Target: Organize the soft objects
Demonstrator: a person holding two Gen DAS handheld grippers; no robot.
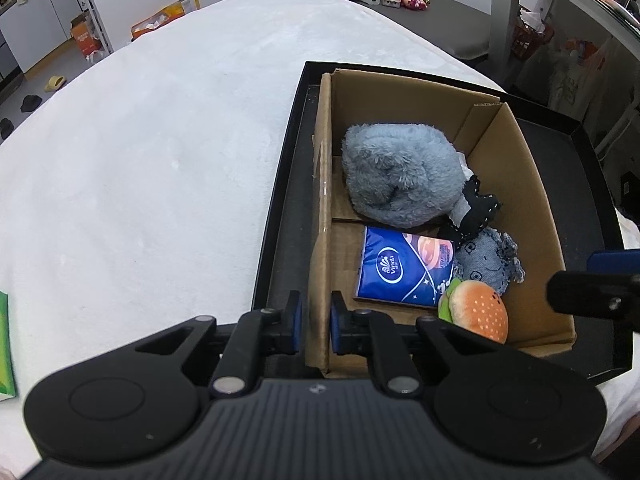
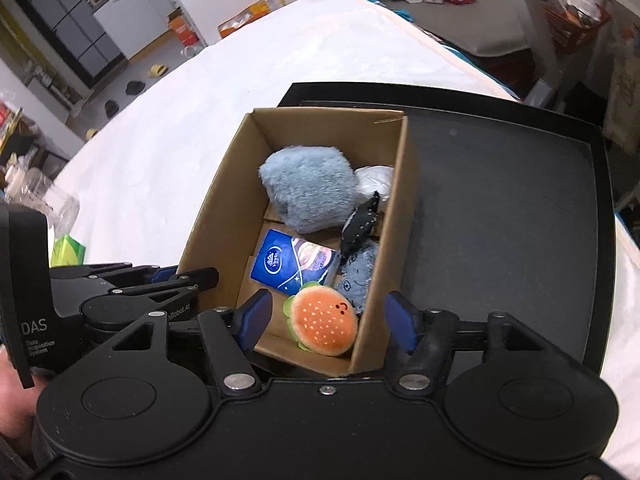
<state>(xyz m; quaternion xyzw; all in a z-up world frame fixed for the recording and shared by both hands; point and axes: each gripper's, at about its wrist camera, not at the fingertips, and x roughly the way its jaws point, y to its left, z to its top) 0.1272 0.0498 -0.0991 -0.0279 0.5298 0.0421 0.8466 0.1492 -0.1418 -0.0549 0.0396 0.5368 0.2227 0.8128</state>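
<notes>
A cardboard box [image 1: 516, 168] [image 2: 400, 184] stands in a black tray [image 1: 280, 184] [image 2: 500, 184]. It holds a fluffy grey-blue plush [image 1: 396, 172] [image 2: 308, 188], a blue tissue pack [image 1: 404, 268] [image 2: 292, 266], a denim toy [image 1: 490, 262] [image 2: 360, 276], a dark spotted cloth toy [image 1: 478, 204] [image 2: 360, 220] and a burger plush [image 1: 478, 314] [image 2: 324, 320]. My left gripper [image 1: 316, 320] is shut on the box's left wall near its front corner. My right gripper [image 2: 328, 320] is open, its fingers straddling the box's near end above the burger.
The tray rests on a white fluffy cover [image 1: 140, 160] [image 2: 168, 152]. A green pack [image 1: 6, 344] [image 2: 68, 250] lies at the left. Floor clutter, boxes and shelves surround the bed. The tray's right part [image 2: 500, 216] is bare.
</notes>
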